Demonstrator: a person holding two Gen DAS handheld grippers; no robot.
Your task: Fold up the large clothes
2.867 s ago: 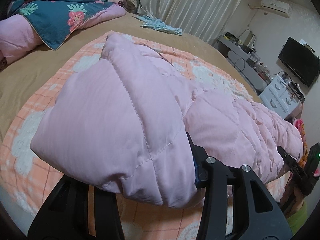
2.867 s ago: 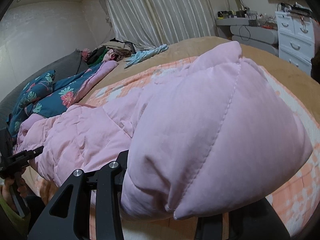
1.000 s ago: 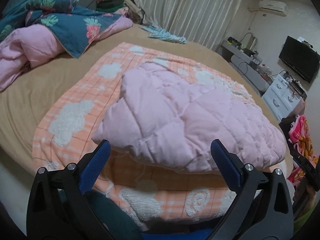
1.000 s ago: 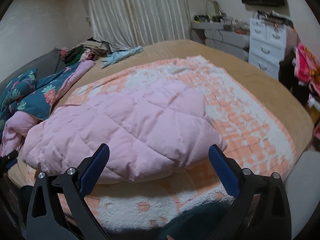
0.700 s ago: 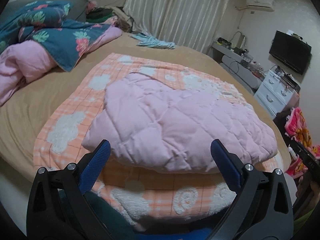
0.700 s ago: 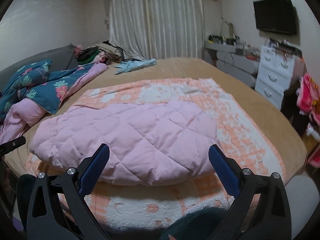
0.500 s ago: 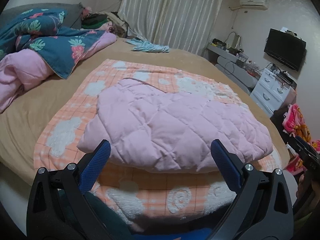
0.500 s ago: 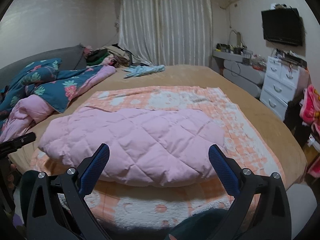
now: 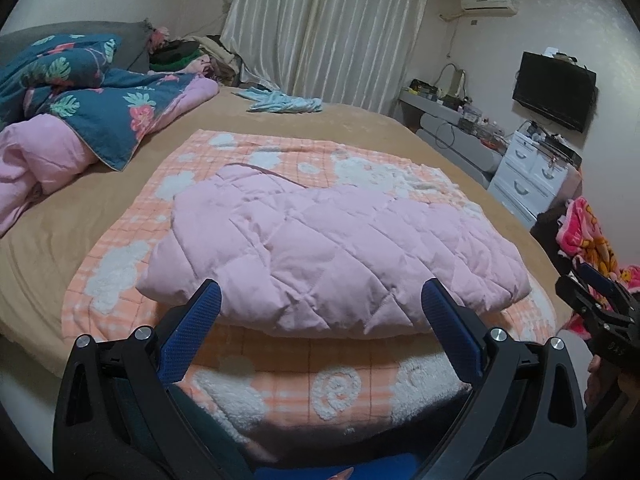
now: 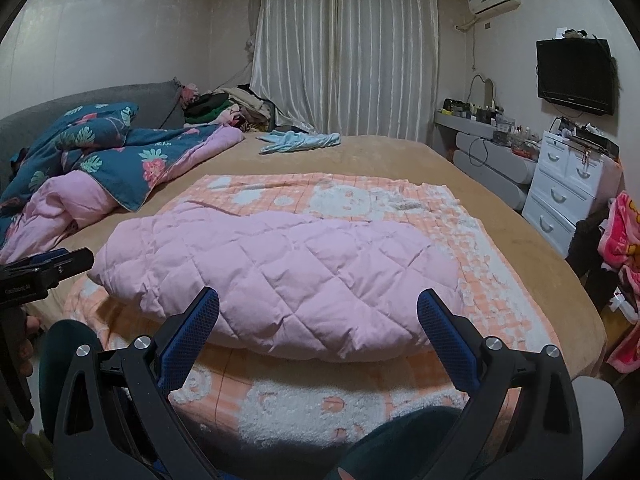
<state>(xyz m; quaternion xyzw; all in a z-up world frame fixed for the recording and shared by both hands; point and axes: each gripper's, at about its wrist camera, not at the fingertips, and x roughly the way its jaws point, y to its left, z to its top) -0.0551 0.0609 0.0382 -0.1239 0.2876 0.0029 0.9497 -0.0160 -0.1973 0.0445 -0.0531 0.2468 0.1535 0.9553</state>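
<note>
A pink quilted jacket point(image 9: 320, 248) point(image 10: 280, 268) lies folded into a thick flat bundle on an orange-and-white checked blanket point(image 9: 280, 376) point(image 10: 380, 200) spread over the bed. My left gripper point(image 9: 320, 304) hangs open above the bed's near edge, short of the jacket, with nothing between its blue pads. My right gripper point(image 10: 318, 306) is open too, held back from the jacket's near side. Each gripper also shows at the edge of the other's view: the right gripper point(image 9: 596, 304) and the left gripper point(image 10: 44, 268).
A blue floral duvet point(image 9: 92, 96) and pink bedding point(image 10: 52, 208) are heaped at the left. A light blue garment point(image 10: 300, 140) lies at the far end of the tan bed point(image 9: 60, 232). White drawers point(image 10: 568, 184), a desk and a wall TV point(image 10: 576, 76) stand at the right.
Both grippers let go of the jacket's folded edge, opened, and drew back and up from the bed. The jacket now rests flat on the blanket.
</note>
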